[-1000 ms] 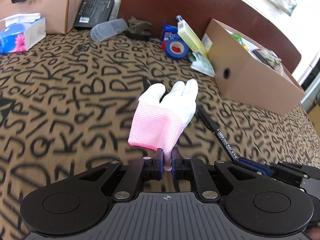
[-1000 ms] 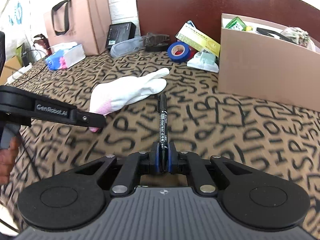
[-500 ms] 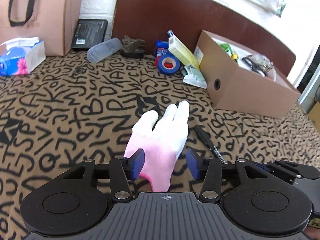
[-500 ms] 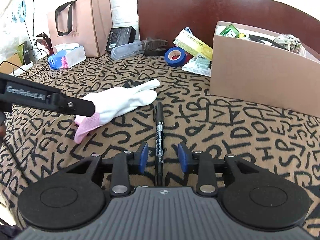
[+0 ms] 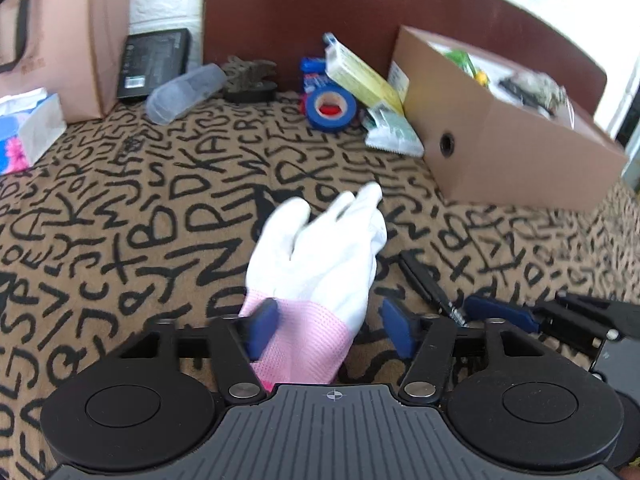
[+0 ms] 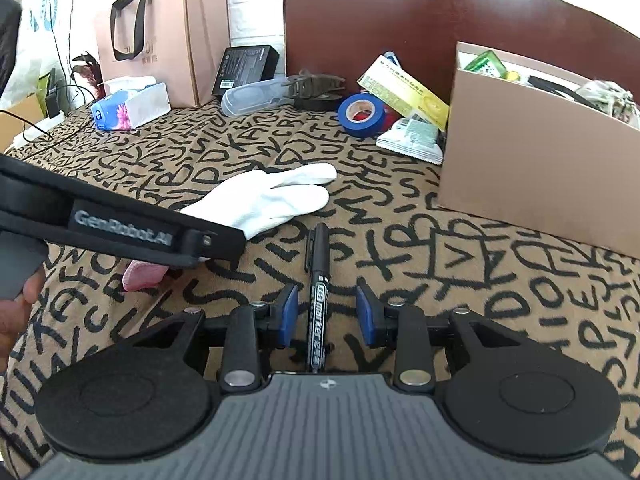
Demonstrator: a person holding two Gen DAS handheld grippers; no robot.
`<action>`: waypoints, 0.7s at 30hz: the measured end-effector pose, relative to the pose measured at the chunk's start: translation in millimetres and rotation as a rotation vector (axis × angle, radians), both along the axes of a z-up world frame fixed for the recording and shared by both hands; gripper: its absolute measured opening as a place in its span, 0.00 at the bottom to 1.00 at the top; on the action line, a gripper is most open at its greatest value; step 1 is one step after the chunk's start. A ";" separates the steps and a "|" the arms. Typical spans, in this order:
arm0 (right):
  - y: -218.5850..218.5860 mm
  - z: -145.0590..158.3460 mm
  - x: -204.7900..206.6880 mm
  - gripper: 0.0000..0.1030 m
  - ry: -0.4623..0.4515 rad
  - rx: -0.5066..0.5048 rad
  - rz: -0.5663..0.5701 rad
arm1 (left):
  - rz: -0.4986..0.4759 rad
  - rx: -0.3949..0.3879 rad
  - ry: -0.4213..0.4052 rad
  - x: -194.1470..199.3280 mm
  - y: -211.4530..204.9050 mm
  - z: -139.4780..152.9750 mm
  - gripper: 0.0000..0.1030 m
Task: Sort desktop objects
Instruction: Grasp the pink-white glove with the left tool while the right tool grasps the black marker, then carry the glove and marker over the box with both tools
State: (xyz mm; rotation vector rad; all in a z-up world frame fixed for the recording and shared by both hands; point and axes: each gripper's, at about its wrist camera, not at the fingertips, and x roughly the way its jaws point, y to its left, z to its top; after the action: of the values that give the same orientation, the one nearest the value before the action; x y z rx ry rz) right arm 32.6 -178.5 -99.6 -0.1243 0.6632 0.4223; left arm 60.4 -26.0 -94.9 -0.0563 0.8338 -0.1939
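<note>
A white glove with a pink cuff (image 5: 316, 264) lies flat on the letter-patterned cloth. My left gripper (image 5: 328, 330) is open, its blue pads either side of the cuff. A black marker (image 6: 318, 292) lies on the cloth to the glove's right. My right gripper (image 6: 327, 316) is open with the marker between its pads, not gripped. The glove also shows in the right wrist view (image 6: 268, 200), with the left gripper's arm across its cuff. The marker (image 5: 424, 280) shows in the left wrist view too.
An open cardboard box (image 6: 536, 176) with several items stands at the right. At the back lie blue tape (image 6: 360, 114), a yellow packet (image 6: 404, 90), a clear case (image 6: 252, 96), a black box (image 6: 248, 66), a paper bag (image 6: 168, 36) and a tissue pack (image 6: 128, 106).
Both grippers opened: the left let go of the glove's cuff and the right let go of the marker. Both items now rest on the cloth, and both grippers have pulled back slightly.
</note>
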 end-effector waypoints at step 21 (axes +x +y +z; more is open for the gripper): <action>-84.6 63.5 -9.4 0.10 -0.149 0.197 -0.098 | -0.223 -0.108 -0.241 1.1 -84.0 107.4 0.02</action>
State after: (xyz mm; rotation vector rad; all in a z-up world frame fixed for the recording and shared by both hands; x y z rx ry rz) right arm 23.3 -263.2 -36.0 0.0638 0.4764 0.3777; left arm 61.5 -110.0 12.5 -0.0404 0.5875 -0.4471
